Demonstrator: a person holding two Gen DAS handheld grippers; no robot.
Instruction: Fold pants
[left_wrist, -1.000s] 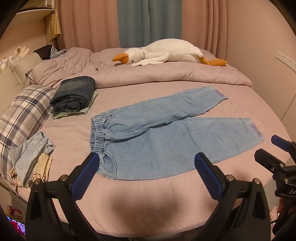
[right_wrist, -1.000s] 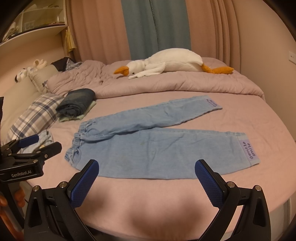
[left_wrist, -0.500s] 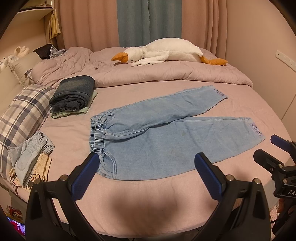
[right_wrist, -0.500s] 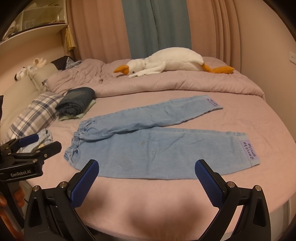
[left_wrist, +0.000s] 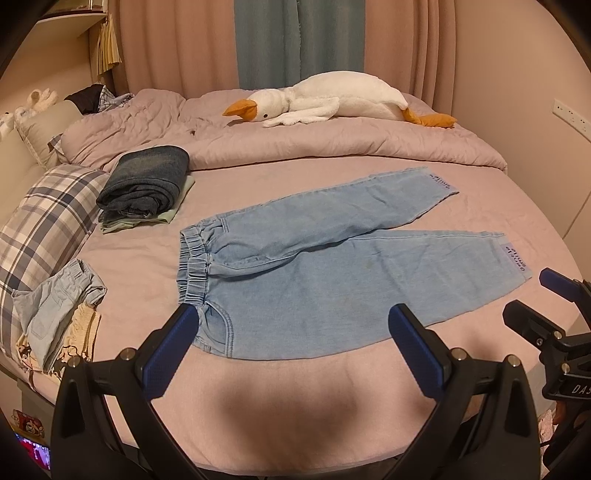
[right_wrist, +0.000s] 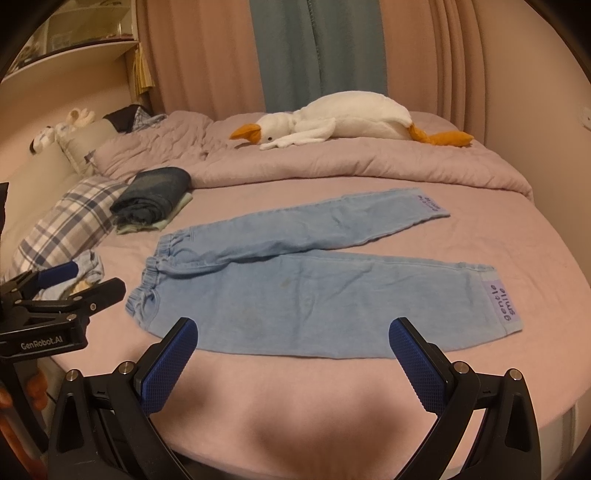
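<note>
I see the pants (left_wrist: 332, 280) lying flat on the bed (left_wrist: 295, 406), waistband to my left, legs splayed rightward. My left gripper (left_wrist: 291, 343) and right gripper (right_wrist: 295, 354) both hover spread wide, empty, near the bed's front edge.

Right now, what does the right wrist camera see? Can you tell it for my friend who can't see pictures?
Light blue pants lie flat on a pink bed, waistband to the left and both legs stretched right. The open right gripper hovers over the bed's near edge in front of them, holding nothing. Behind are a white toy goose, a plaid pillow and folded dark jeans.
</note>
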